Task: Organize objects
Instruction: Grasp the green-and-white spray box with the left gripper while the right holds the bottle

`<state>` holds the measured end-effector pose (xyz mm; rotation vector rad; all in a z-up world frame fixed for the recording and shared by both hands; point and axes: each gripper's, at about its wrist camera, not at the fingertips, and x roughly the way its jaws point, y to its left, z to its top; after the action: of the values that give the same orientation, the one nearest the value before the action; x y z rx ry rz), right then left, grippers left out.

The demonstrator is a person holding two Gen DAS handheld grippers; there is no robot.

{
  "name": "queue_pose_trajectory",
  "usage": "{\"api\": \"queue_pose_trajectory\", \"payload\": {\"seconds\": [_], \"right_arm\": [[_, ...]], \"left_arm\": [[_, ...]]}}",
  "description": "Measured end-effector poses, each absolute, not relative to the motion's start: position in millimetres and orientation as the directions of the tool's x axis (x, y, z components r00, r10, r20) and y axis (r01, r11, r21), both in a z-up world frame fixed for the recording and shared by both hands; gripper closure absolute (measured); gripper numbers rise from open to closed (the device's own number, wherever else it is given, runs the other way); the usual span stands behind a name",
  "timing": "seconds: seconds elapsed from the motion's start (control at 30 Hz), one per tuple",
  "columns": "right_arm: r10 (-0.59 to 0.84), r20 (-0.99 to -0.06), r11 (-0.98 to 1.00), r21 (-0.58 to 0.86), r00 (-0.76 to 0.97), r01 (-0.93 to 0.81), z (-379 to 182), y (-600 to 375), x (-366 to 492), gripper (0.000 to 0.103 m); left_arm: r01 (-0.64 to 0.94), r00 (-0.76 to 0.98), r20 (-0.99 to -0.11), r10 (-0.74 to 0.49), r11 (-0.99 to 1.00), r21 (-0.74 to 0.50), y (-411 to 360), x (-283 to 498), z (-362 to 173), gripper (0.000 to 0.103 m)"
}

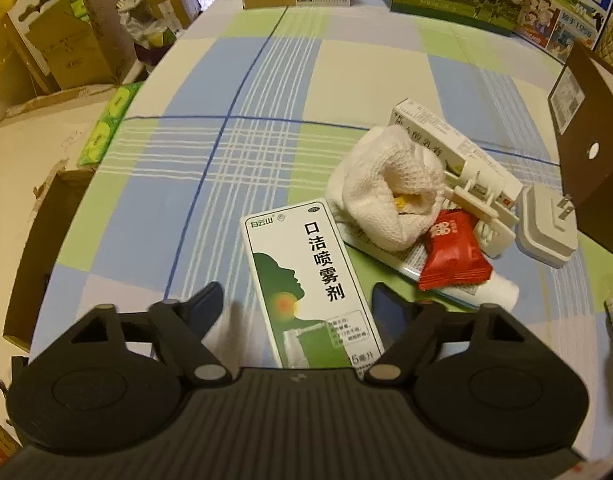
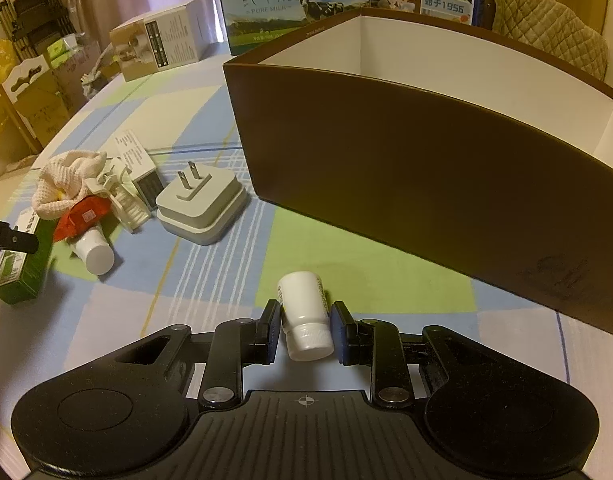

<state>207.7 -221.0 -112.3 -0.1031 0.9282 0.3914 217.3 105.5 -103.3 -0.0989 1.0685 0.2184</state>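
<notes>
A green-and-white spray box [image 1: 306, 280] lies on the checked tablecloth. My left gripper [image 1: 298, 300] is open, one finger on each side of the box's near half. In the right wrist view the same box [image 2: 22, 272] shows at the far left under a black finger. My right gripper [image 2: 304, 320] is shut on a small white bottle [image 2: 302, 300], cap toward the camera, low over the cloth. A tall brown box [image 2: 426, 184] with a white inside stands just beyond it, to the right.
A pile sits between the two grippers: a white cloth [image 1: 390, 188], a red packet [image 1: 450, 256], a white clip [image 1: 478, 200], an ointment carton [image 1: 438, 136], a white tube [image 2: 92, 252] and a white plug adapter [image 2: 202, 204]. Milk cartons [image 2: 294, 0] line the table's far edge.
</notes>
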Motion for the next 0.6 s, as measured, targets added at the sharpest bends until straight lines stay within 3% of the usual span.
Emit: {"api": "queue_pose_trajectory", "payload": {"seconds": [0.13, 0.6], "right_arm": [[0.278, -0.799, 0.928, 0.079, 0.533, -0.365, -112, -226, 206, 0.079], [0.358, -0.769, 0.907, 0.153, 0.529, -0.391, -83, -244, 186, 0.079]], "left_arm": [[-0.221, 0.456, -0.884, 0.104, 0.975, 0.0, 106, 218, -108, 0.046], [-0.2, 0.519, -0.842, 0.149, 0.978, 0.05, 102, 175, -70, 0.049]]}}
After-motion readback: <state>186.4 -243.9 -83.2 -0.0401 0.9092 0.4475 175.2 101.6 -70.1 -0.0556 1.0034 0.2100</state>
